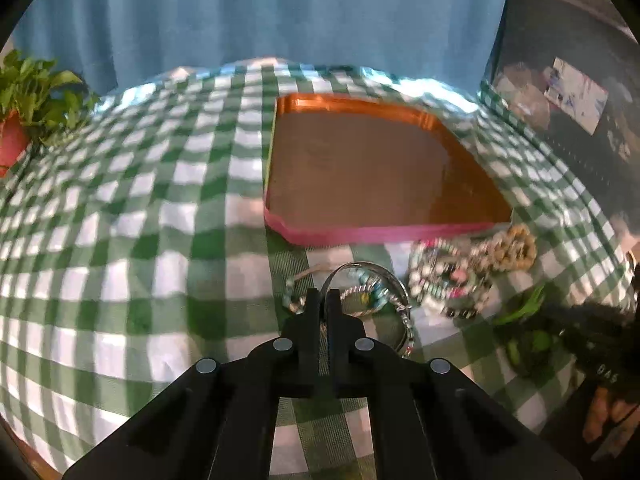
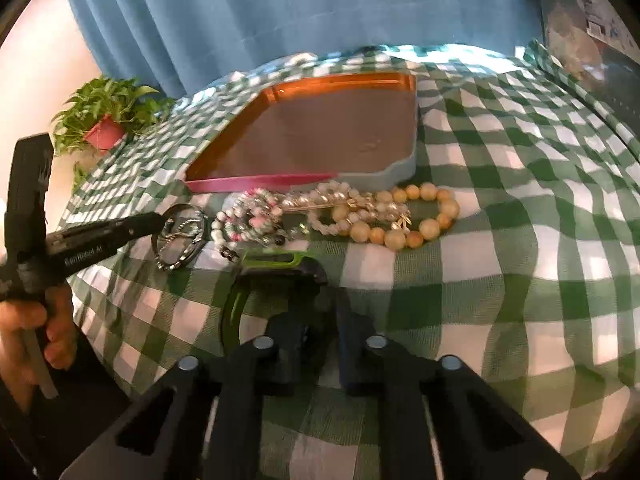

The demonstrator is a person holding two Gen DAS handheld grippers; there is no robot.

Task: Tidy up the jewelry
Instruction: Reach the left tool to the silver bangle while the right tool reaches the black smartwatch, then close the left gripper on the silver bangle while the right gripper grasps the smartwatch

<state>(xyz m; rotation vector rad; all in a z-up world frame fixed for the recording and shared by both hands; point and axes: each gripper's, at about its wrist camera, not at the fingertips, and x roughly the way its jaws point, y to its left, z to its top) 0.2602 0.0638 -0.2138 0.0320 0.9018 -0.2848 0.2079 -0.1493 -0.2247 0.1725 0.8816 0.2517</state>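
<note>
Now the left gripper (image 1: 325,300) has its jaws pressed together on the rim of a silver bangle (image 1: 372,280), which lies on the checked cloth (image 1: 140,240) just in front of the tray (image 1: 384,236), beside the heap of bead bracelets (image 2: 340,212). The right gripper (image 2: 316,320) has its jaws a little apart around a green and black band (image 2: 276,268), but I cannot tell if they grip it. I judge that the step in hand is picking up the bangle, and the next move calls for lifting it free of the other pieces and carrying it over the tray's pink edge.
</note>
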